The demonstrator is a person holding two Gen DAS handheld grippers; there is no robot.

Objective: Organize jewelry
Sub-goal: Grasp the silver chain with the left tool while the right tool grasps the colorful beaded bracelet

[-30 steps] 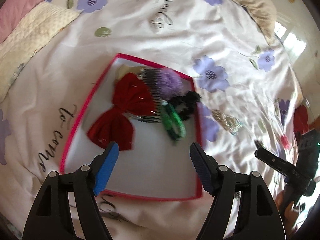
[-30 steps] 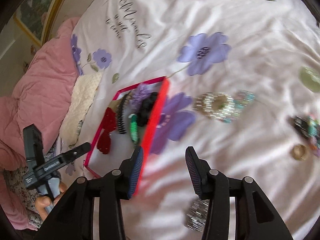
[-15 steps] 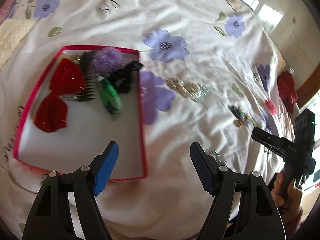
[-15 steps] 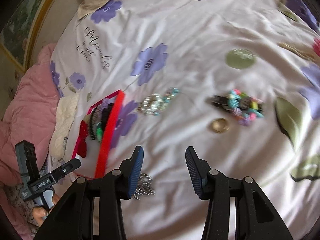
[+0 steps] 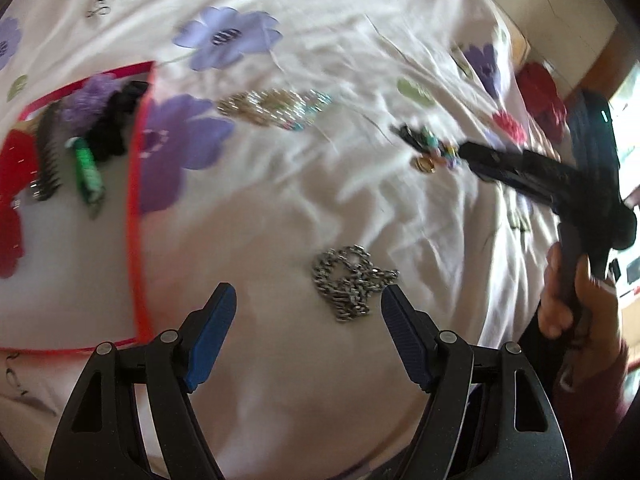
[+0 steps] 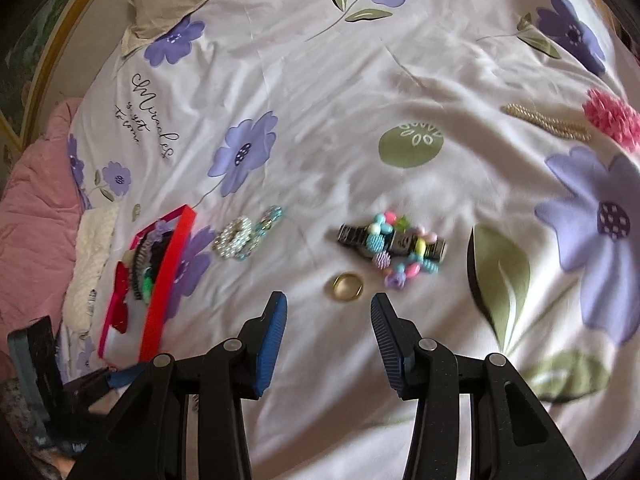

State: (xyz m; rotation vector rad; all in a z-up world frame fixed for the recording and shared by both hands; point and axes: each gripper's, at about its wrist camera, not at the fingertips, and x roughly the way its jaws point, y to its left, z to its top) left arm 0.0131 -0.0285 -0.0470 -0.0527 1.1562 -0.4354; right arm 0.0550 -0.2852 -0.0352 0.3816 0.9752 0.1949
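Swinging away from the pink-rimmed box point(image 5: 135, 216), both grippers now face loose pieces on the bed point(image 6: 320, 100). A second ago the left gripper point(image 5: 308, 312) looked straight into the box at the red bow point(image 5: 12, 184), comb point(image 5: 48, 152) and green clip point(image 5: 89, 174); now the box sits at its left edge and a silver chain point(image 5: 348, 280) lies between its fingers, which are spread wide and hold nothing. The right gripper point(image 6: 329, 314), fingers likewise wide and empty, has travelled off the box to hover just short of a gold ring point(image 6: 347, 287), beside a beaded bracelet heap point(image 6: 396, 248). A pearl bracelet cluster point(image 6: 240, 238) lies near the box. Judgement: a drop-off is finished; the next pickups, chain and ring, are being lined up.
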